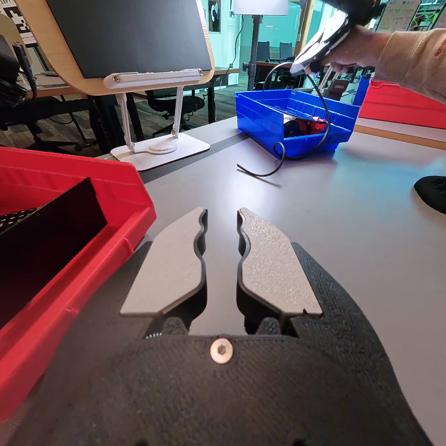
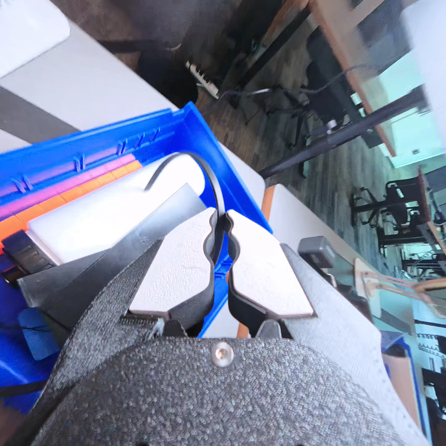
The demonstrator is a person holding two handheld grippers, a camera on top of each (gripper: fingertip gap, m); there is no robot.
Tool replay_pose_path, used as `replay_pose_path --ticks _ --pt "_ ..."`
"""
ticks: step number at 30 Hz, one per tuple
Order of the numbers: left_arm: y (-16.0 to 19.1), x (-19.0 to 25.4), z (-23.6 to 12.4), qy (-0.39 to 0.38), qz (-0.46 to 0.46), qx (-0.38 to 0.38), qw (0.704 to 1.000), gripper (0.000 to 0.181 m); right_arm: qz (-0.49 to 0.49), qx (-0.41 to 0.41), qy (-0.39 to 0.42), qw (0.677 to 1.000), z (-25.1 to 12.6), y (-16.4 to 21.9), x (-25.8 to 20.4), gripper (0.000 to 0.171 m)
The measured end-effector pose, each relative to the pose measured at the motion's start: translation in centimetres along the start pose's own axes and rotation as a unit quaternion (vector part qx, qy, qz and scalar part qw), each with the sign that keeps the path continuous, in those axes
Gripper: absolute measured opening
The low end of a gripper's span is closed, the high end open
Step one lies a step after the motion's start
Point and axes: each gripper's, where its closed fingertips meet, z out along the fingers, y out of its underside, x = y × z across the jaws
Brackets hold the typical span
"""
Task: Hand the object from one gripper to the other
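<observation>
Above the grey desk [image 1: 289,217], a thin black cable [image 1: 323,115] is clenched by the right claw [image 2: 223,214], awaiting closure of the released left claw [image 1: 222,212].

Right wrist view smeared by motion blur, blue bin [image 2: 198,135] contents indistinct, red bin [image 1: 72,241] cut by the left edge, black pad [image 1: 432,193] cut by the right edge

Open grey tabletop [image 1: 301,217] ahead of the left gripper [image 1: 222,212], between red bin [image 1: 72,183] and blue bin [image 1: 284,120]. Blocked close on that gripper's left by the red bin's wall. Crossed near the blue bin by a dangling black cable [image 1: 277,166], its tip on the tabletop
</observation>
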Motion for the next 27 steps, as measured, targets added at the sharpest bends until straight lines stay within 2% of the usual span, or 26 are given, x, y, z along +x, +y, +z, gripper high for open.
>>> replay_pose_path --ticks 4,8,11,17,19,22,25,27 --pt "0.2 0.1 0.1 0.000 0.004 -0.004 1.000 0.023 0.003 -0.028 -0.033 0.999 2.1 1.9 -1.6 0.011" --pt "0.3 0.1 0.2 0.001 0.005 -0.006 1.000 0.023 0.014 -0.004 -0.055 0.998 1.1 1.0 -1.2 0.027" --pt "0.4 0.2 0.2 0.003 0.004 -0.007 1.000 0.023 0.010 0.033 -0.054 0.998 -1.3 -0.7 -0.4 0.039" --pt "0.4 0.3 0.3 0.005 0.006 -0.007 1.000 0.023 -0.020 0.124 -0.080 0.989 -9.3 -4.7 -2.3 0.042" --pt "0.4 0.4 0.3 0.007 0.007 -0.007 1.000 0.023 -0.035 0.143 -0.123 0.981 -12.1 -5.5 -5.0 0.039" --pt "0.4 0.7 0.4 0.012 0.009 -0.008 1.000 0.023 -0.082 0.130 -0.217 0.964 -14.7 -5.5 -12.2 0.038" --pt "0.4 1.0 0.5 0.015 0.014 -0.011 1.000 0.023 -0.168 0.069 -0.262 0.948 -14.0 -3.4 -20.0 0.040" --pt "0.4 1.1 0.4 0.013 0.020 -0.011 1.000 0.023 -0.249 0.042 -0.256 0.933 -12.3 -2.2 -23.9 0.043"
